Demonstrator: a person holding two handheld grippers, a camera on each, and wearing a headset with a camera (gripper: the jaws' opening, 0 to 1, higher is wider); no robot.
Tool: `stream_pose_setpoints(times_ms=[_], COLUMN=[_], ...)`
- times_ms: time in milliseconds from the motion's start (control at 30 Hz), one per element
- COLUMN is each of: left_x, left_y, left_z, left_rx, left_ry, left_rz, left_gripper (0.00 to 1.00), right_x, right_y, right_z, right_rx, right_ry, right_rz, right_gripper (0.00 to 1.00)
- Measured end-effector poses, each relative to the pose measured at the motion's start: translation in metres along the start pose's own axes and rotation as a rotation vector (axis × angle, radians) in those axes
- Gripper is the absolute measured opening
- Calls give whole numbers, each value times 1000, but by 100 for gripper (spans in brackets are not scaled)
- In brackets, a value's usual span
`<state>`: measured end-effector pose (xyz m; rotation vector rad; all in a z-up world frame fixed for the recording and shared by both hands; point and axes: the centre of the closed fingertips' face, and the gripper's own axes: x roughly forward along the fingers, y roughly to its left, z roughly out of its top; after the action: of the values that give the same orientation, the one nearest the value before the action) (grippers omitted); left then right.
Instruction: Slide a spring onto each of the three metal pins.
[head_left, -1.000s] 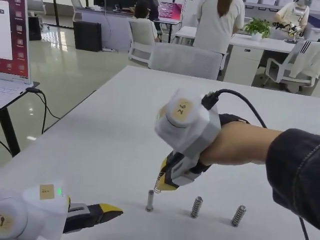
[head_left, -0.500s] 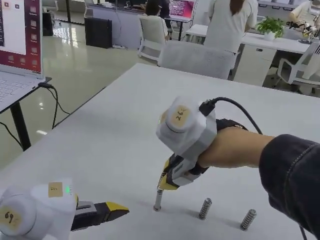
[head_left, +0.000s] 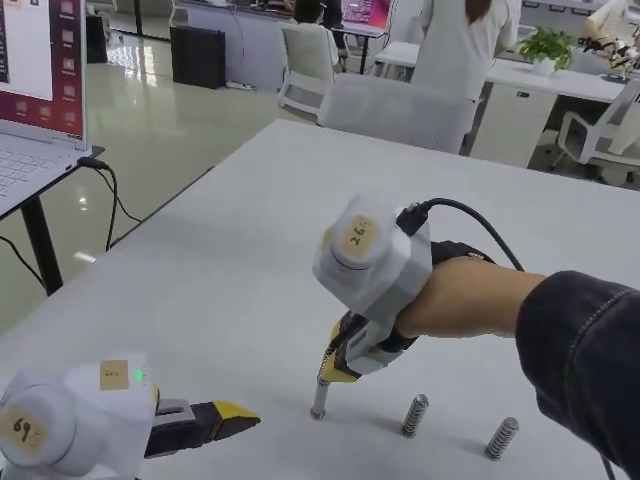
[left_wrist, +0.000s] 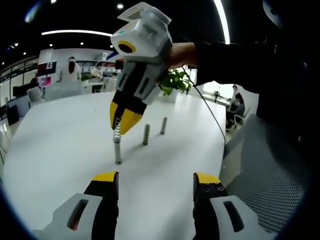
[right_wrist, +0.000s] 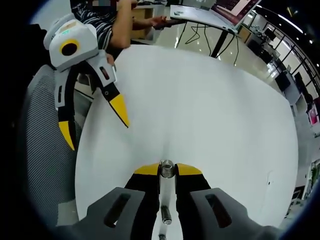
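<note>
**Spring poised over the last bare pin**

The white table (head_left: 230, 250) runs broad and plain under both tools. The right gripper (head_left: 328, 370) hangs tip-down over it, yellow-tipped jaws pressed in on a spring (left_wrist: 117, 131), a short, bright steel coil held upright. Directly under those tips stands the bare pin (head_left: 319, 398), a slim grey metal post, upright on the table. The coil's lower end meets the pin's top; whether it is over the tip yet, I cannot tell.

Low over the table, well apart from the right gripper's tips, the left gripper (head_left: 240, 416) points toward that pin, jaws spread wide with nothing between them. On the other side of the right gripper, two more pins stand in line: the nearer loaded pin (head_left: 415, 415) and the farther loaded pin (head_left: 501, 438), each wearing a spring down its length.

Now the views. The left gripper view gives the side-on look, with coil stacked above post in one line and the loaded pins receding behind. In the head view, the right gripper's white body covers much of the coil. The right gripper view looks straight along the jaws, and there the spring is a small ring end-on, pinched between two yellow tips.
</note>
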<state>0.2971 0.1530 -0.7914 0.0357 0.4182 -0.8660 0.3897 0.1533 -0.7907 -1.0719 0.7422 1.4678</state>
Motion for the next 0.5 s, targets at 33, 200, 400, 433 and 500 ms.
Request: stream_pose_setpoints(times_ms=[33,200,400,433,500], left_x=[0,-1,-1,-1,-1], left_y=[0,1,2,2,2], left_z=[0,-3,-4,-4,-4], left_rx=[-2,-6,-10,-10,-11], left_ry=[-1,2,4,5,5], left_rz=[0,0,3,2,3], left_gripper=[55,54,54,53,53], right_x=[1,9,17,19,22], right_y=[0,1,1,2,2], right_z=[0,-2,-6,-6,-7], right_rx=[2,5,17,17,15], right_ry=[0,13,27,30,34], right_rz=[2,12,27,28,29], right_gripper=[8,8,8,8,8])
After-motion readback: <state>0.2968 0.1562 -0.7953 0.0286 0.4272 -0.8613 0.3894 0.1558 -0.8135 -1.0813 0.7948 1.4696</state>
